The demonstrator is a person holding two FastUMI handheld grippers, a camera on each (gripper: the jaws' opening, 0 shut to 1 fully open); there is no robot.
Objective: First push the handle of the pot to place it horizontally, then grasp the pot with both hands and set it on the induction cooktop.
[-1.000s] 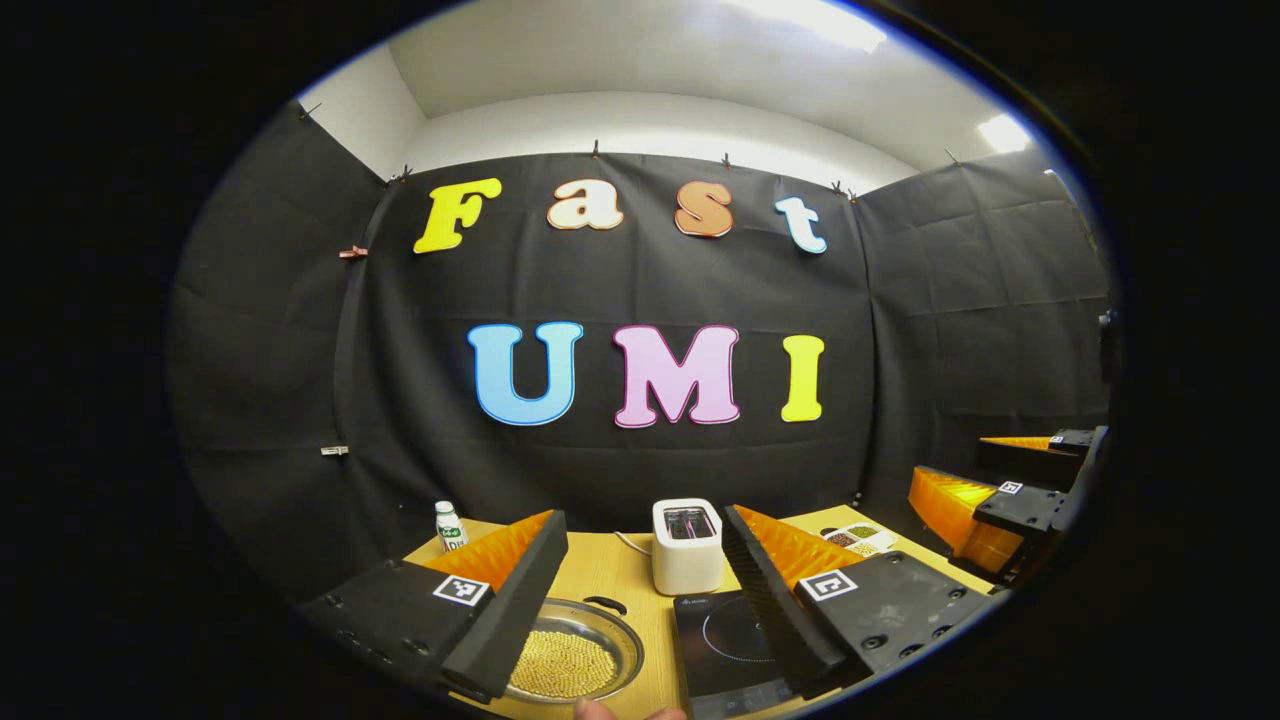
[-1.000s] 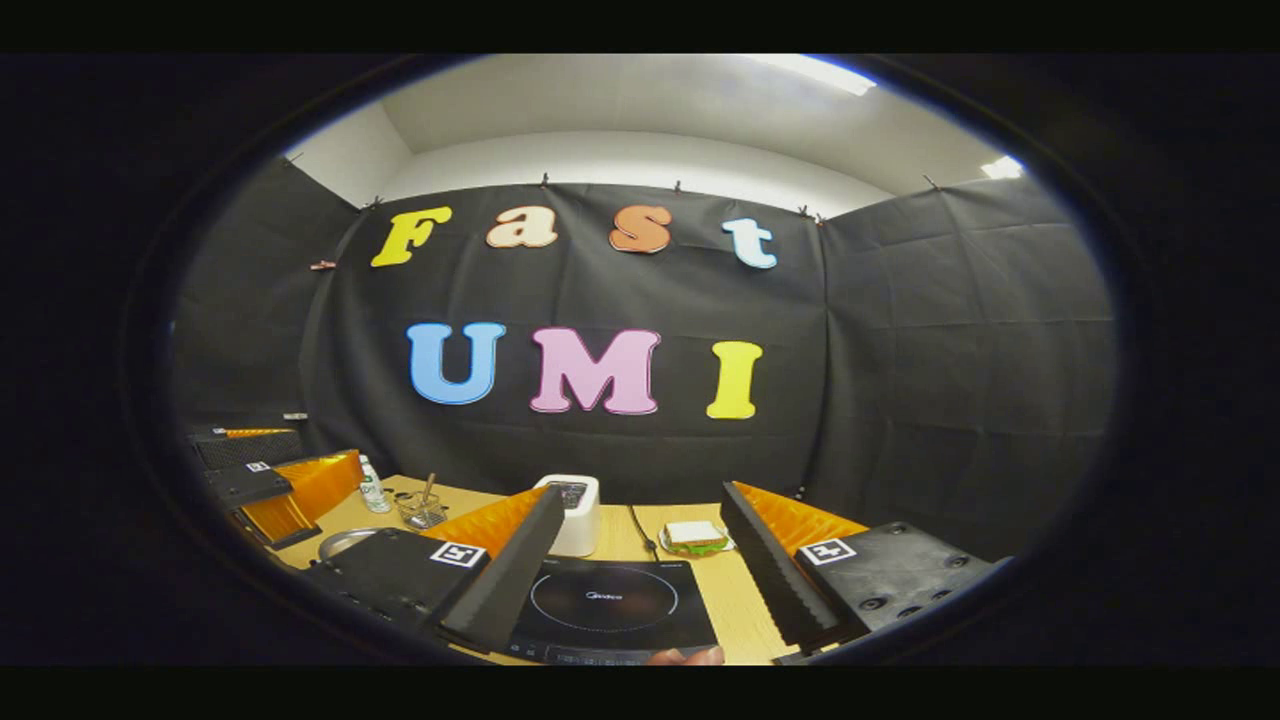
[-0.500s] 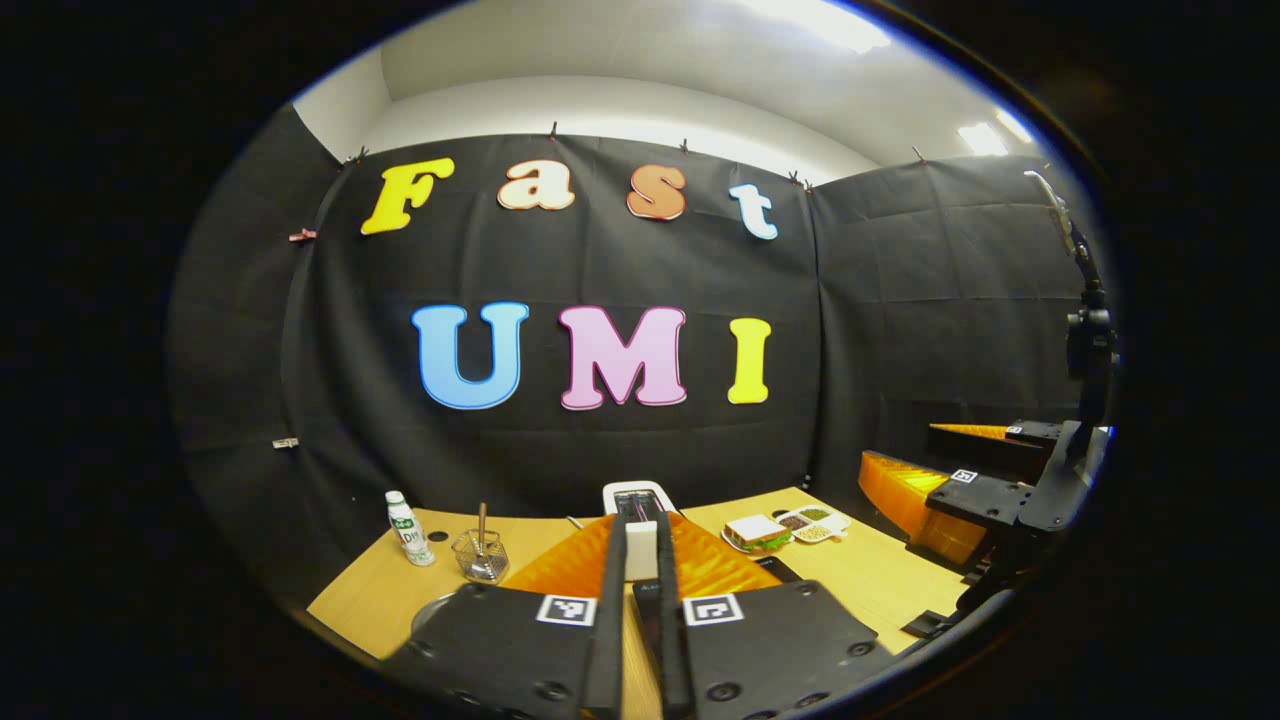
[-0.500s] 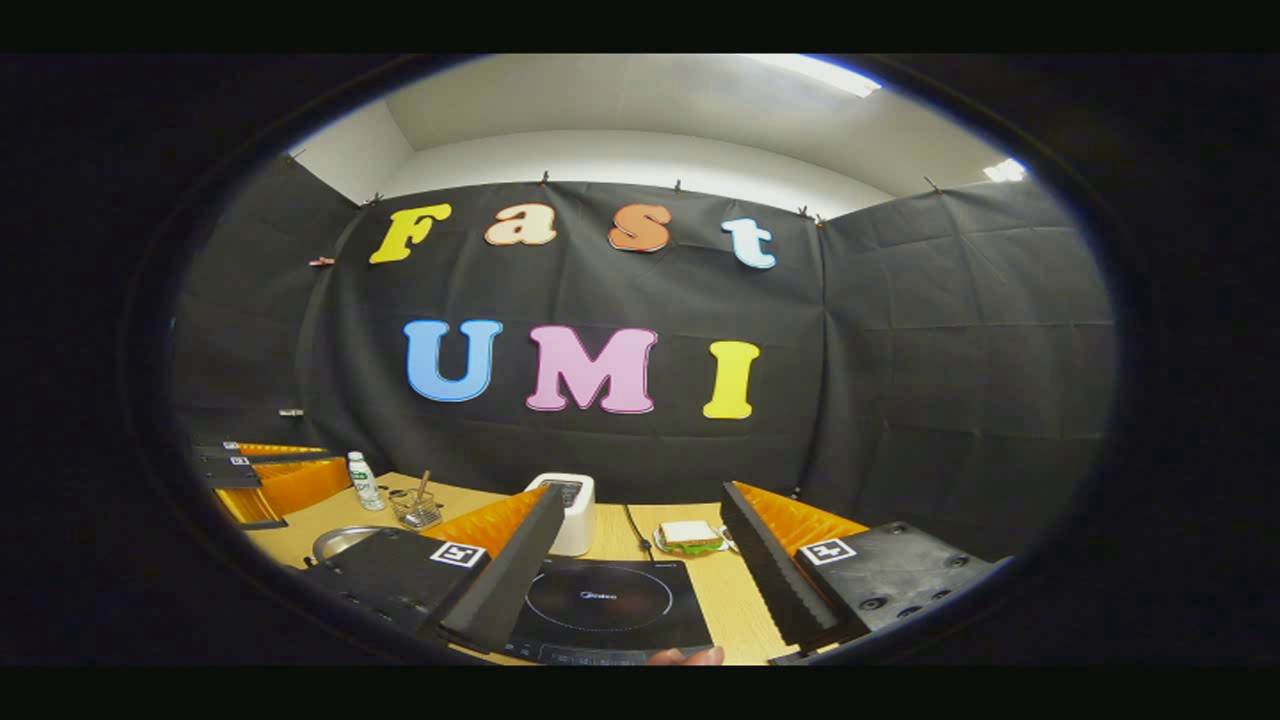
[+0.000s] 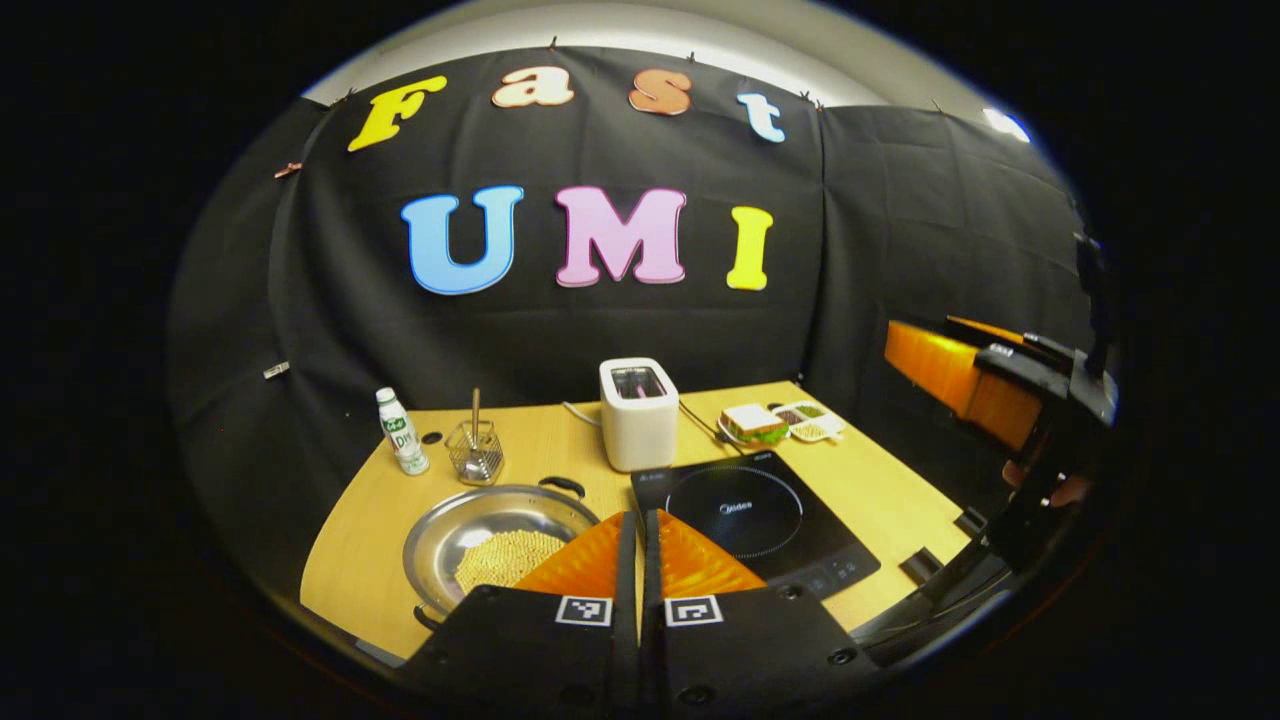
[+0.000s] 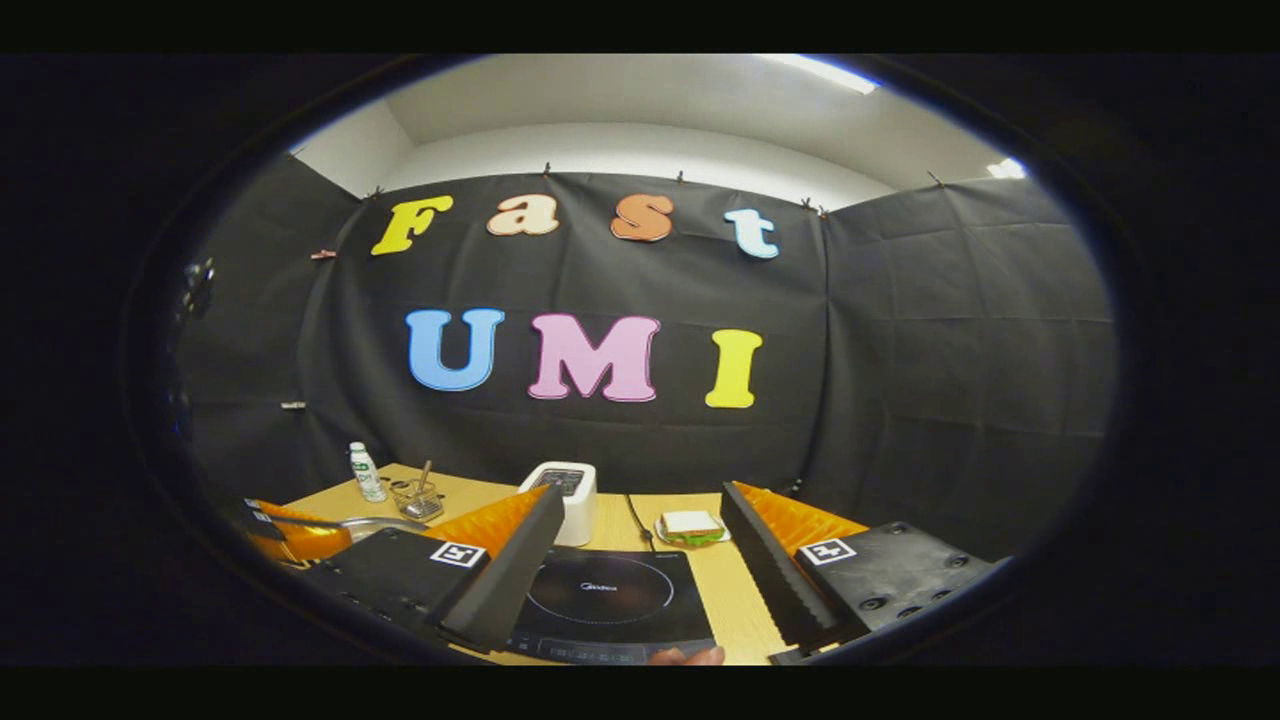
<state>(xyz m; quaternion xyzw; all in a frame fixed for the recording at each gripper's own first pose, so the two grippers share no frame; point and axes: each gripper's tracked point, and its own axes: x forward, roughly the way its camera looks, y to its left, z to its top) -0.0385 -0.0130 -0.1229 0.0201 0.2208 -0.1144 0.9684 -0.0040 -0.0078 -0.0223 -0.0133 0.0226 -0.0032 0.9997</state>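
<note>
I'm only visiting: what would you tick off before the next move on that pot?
1. Shallow steel pot with black loop handles rests on the wooden table, holding yellow grains: ok.
2. Pot handles horizontal: not ok; one handle points to the back wall, one toward the camera.
3. Left gripper shut, ready for pushing: ok.
4. Right gripper open for the later grasp: ok.
5. Black induction cooktop bare: ok.
6. White toaster stands behind the cooktop: ok.
</note>
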